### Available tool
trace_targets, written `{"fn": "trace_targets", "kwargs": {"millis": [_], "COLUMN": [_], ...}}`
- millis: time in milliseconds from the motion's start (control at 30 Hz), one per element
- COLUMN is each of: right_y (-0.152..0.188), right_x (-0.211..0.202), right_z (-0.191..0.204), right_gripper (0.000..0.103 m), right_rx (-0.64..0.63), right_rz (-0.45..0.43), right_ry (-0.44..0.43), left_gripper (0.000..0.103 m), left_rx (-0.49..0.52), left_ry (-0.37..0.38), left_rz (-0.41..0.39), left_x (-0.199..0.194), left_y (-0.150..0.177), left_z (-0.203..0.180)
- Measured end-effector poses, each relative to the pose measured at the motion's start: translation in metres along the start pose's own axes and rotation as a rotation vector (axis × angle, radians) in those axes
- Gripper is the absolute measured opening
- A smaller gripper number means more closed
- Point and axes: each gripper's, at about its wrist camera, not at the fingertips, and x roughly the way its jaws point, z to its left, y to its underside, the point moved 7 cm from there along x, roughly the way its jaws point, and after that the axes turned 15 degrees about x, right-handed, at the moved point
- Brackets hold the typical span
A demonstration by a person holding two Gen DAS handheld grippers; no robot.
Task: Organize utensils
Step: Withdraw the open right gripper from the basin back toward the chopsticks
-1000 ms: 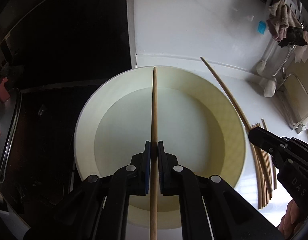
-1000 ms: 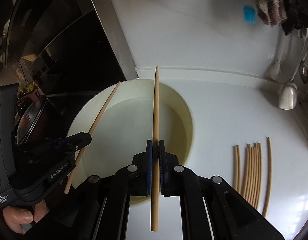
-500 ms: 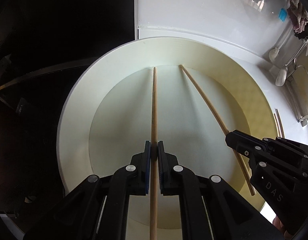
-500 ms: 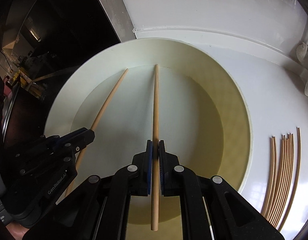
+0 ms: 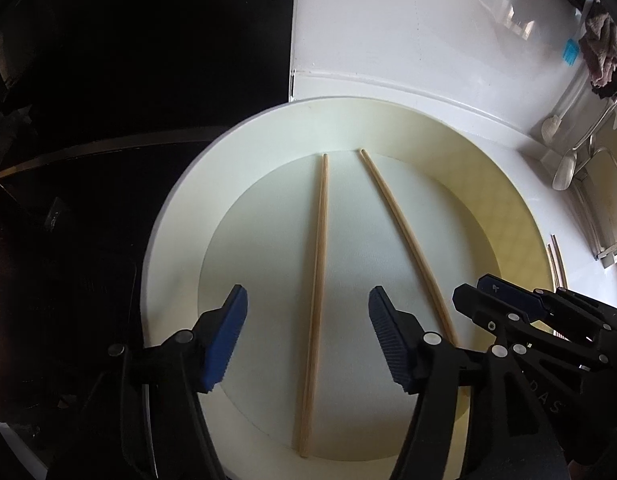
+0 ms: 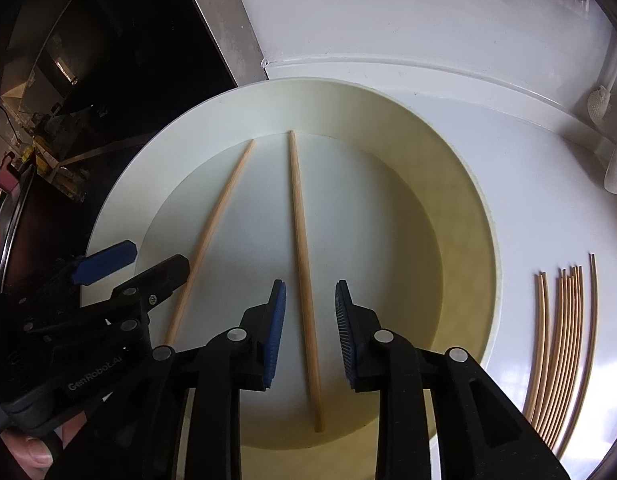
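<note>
While both grippers hang over the cream round basin (image 5: 180,216), their jaws are spreading apart and neither presses on anything; the left gripper (image 5: 308,320) stands wide, with the left chopstick (image 5: 317,300) lying loose on the basin floor between its blue pads (image 5: 224,340), untouched; the right gripper (image 6: 310,320) is parted less, and the right chopstick (image 6: 304,280) lies free between its pads (image 6: 275,332), also on the basin floor; both sticks point toward the basin's far wall, their far tips close together and their near ends spread apart; outside the basin, on the white counter (image 6: 528,200) to its right, a bundle of loose chopsticks (image 6: 564,340) lies side by side; beyond the basin's far right rim, a white ladle (image 5: 564,168) hangs against the wall.
</note>
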Motion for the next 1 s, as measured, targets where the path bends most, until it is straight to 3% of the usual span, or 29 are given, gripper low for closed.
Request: {"fn": "trace_targets", "kwargs": {"millis": [400, 700, 1000], "right_y": [0.026, 0.069, 0.107], "right_x": [-0.053, -0.091, -0.123], "right_z": [-0.019, -0.061, -0.136], "right_gripper": [0.058, 0.063, 0.064], "right_rx": [-0.006, 0.019, 0.095], "right_rz": [-0.110, -0.106, -0.132], "right_ry": [0.009, 0.011, 0.071], "left_gripper": [0.092, 0.094, 0.095], "left_rx": [-0.014, 0.013, 0.081], "left_ry": [-0.034, -0.030, 0.024], "left_rz": [-0.051, -0.077, -0.079], "left_x": [-0.046, -0.078, -0.089], "left_y": [0.022, 0.039, 0.052], "left_z": [-0.001, -0.037, -0.108]}}
